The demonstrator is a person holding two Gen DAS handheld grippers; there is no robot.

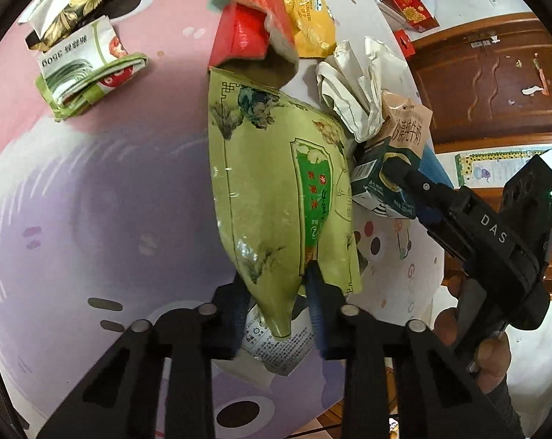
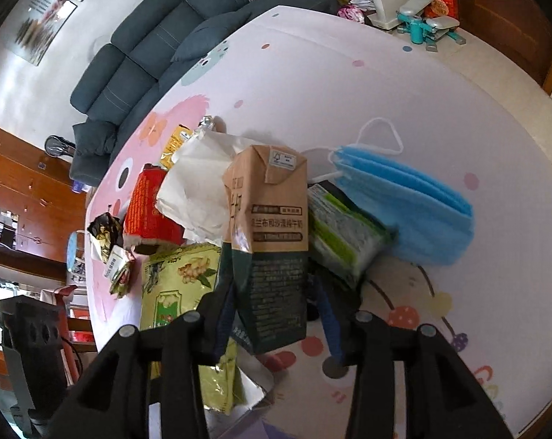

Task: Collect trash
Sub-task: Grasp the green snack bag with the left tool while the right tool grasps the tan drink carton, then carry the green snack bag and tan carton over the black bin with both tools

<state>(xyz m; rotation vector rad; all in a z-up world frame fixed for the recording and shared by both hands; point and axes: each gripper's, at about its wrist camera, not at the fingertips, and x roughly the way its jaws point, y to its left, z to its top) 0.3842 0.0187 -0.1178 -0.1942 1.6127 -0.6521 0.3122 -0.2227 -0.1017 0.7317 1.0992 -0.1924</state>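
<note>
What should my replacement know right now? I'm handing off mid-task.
Left gripper: shut on the green snack bag.
Right gripper: jaws either side of the brown milk carton; the grip isn't confirmed.
On the table: red packet, yellow wrapper, crumpled white paper, blue mask, folded green wrapper.
Nothing visibly binned; everything remains.

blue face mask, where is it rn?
Right wrist view, right of centre: the pleated blue face mask lies flat on the patterned tablecloth, beside the green-and-white packet.

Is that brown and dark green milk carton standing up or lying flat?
Standing upright: the brown and dark green milk carton has its folded top uppermost.
</note>
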